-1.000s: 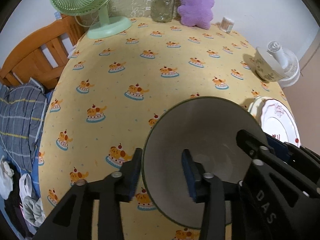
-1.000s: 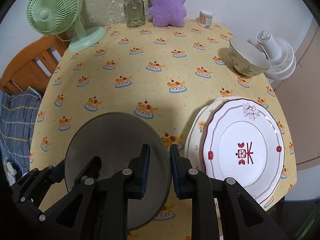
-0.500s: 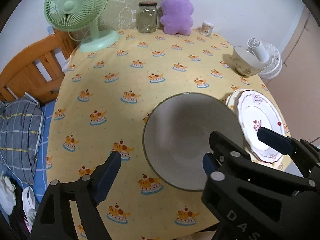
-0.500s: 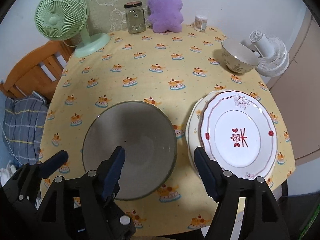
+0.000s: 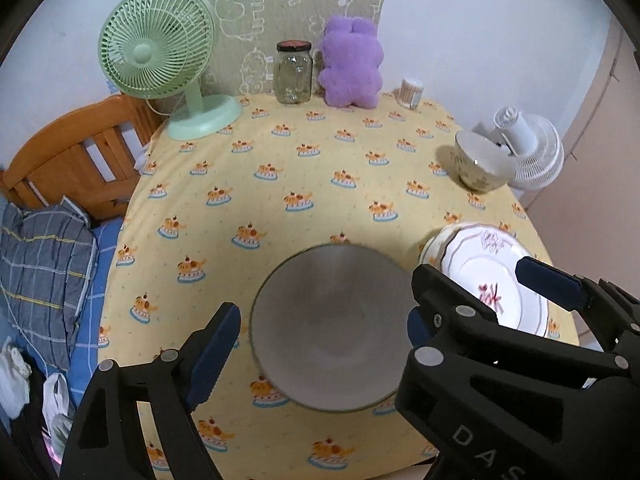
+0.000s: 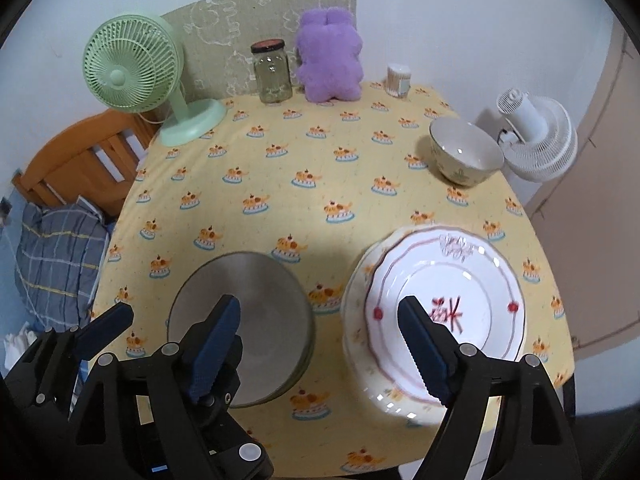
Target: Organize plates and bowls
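on the yellow-clothed surface (image 6: pixel 320 152), the grey bowl (image 6: pixel 256 320) sits alone just left of the plate stack (image 6: pixel 444 312), with cloth showing between them. the left gripper (image 5: pixel 320 320) and the right gripper (image 6: pixel 320 332) hang above the grey bowl; the jaws of both have just been opening and now stand wide with nothing pressed between them, the bowl free on the cloth below. the patterned bowl (image 6: pixel 466 156) stands well beyond the plate stack, near the surface's far right edge, just beside the white fan (image 6: pixel 536 140).

judging from this, the bowls are not yet together. the main risk lies at that far bowl: it sits close to the edge and the fan, so a careless reach could nudge it off or knock the fan. the top plate (image 6: pixel 444 308) also sits off-centre on the one beneath, so a brushing gripper finger might slide it toward the near edge.
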Demonstrator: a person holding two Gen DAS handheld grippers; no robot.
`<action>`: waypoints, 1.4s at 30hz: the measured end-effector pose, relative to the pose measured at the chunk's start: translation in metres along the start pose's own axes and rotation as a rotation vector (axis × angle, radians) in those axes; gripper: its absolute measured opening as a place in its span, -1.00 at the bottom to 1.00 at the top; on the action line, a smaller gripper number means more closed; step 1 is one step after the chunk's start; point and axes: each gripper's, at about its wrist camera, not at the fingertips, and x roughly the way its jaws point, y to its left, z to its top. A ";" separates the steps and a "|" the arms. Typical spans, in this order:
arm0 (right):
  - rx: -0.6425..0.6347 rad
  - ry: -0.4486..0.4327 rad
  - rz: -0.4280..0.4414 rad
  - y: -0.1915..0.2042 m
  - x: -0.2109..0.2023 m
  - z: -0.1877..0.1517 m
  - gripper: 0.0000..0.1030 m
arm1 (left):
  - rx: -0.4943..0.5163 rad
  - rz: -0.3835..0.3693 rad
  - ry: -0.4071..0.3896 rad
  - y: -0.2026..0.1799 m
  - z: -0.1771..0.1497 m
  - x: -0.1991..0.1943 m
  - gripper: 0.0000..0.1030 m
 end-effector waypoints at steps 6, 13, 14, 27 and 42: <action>-0.041 -0.004 0.033 -0.030 -0.003 0.019 0.62 | -0.067 0.038 -0.004 -0.028 0.016 0.002 0.69; -0.078 -0.007 0.049 -0.075 0.002 0.043 0.62 | -0.104 0.063 -0.013 -0.070 0.036 0.011 0.69; -0.081 -0.007 0.048 -0.079 0.003 0.045 0.62 | -0.106 0.064 -0.012 -0.075 0.038 0.013 0.69; -0.113 -0.021 0.084 -0.151 0.028 0.091 0.62 | -0.132 0.085 -0.034 -0.142 0.084 0.051 0.69; -0.075 -0.050 0.044 -0.214 0.085 0.152 0.59 | -0.116 0.111 -0.066 -0.194 0.147 0.119 0.66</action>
